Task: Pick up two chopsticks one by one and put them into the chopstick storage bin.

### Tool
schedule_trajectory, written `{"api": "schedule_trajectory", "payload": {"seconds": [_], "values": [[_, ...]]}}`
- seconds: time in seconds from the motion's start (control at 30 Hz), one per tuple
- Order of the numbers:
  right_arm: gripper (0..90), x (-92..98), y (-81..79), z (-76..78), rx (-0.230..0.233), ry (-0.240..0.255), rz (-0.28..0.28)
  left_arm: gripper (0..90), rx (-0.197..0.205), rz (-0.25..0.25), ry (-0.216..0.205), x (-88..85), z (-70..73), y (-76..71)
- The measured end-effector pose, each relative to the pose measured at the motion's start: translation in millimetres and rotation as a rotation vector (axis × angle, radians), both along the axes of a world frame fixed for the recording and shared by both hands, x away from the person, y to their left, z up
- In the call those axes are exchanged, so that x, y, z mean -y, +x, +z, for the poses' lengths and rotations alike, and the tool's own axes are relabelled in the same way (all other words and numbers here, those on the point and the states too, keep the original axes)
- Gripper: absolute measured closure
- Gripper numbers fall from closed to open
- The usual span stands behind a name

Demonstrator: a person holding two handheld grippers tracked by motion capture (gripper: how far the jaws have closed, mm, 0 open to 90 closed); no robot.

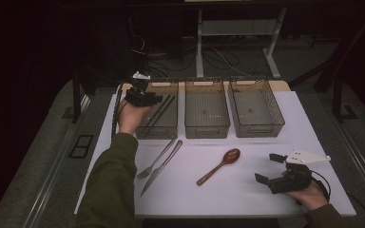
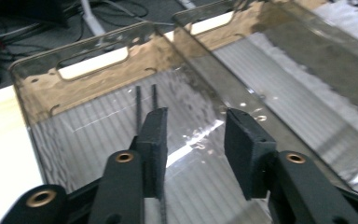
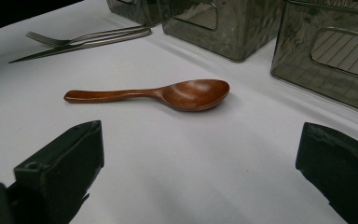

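My left gripper (image 1: 158, 99) hangs over the left clear bin (image 1: 156, 133), held by a hand in an olive sleeve. In the left gripper view its jaws (image 2: 195, 122) stand open with nothing between the pads. Two dark chopsticks (image 2: 138, 100) lie on the bin's ribbed floor (image 2: 74, 140) and run under the left jaw; from above the chopsticks (image 1: 164, 110) lie lengthwise in that bin. My right gripper (image 1: 266, 167) rests low at the table's front right, jaws wide open and bare (image 3: 200, 128). It faces a brown wooden spoon (image 3: 168, 94) lying on the white mat (image 1: 247, 190).
Three clear bins stand in a row at the back: left, middle (image 1: 206, 129) and right (image 1: 259, 130). A fork (image 1: 155, 160) and a knife (image 1: 161, 167) lie side by side on the mat left of the spoon (image 1: 221, 165). Beyond the table, cables lie on a dark floor.
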State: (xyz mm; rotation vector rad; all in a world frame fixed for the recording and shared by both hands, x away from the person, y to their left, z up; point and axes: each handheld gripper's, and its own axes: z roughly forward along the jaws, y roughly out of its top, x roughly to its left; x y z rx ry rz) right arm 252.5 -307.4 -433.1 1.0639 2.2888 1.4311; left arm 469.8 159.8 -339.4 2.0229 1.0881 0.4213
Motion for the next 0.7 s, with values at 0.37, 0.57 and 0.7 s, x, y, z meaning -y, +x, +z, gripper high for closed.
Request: {"api": "schedule_trajectory", "payload": {"seconds": [0.37,0.57,0.7], "values": [[0.3,-0.1,-0.1,-0.1,-0.002,-0.001,-0.001,44.2,0.023,-0.11,-0.032,4.3,8.8,-30.6],[0.3,-0.1,-0.1,-0.2,-0.002,-0.003,-0.001,39.5,0.048,-0.155,-0.054,7.7,3.9,-54.3],[0.3,-0.3,0.0,-0.4,-0.002,-0.004,-0.001,37.0,0.056,-0.179,-0.067,7.9,2.0,-69.0]]}}
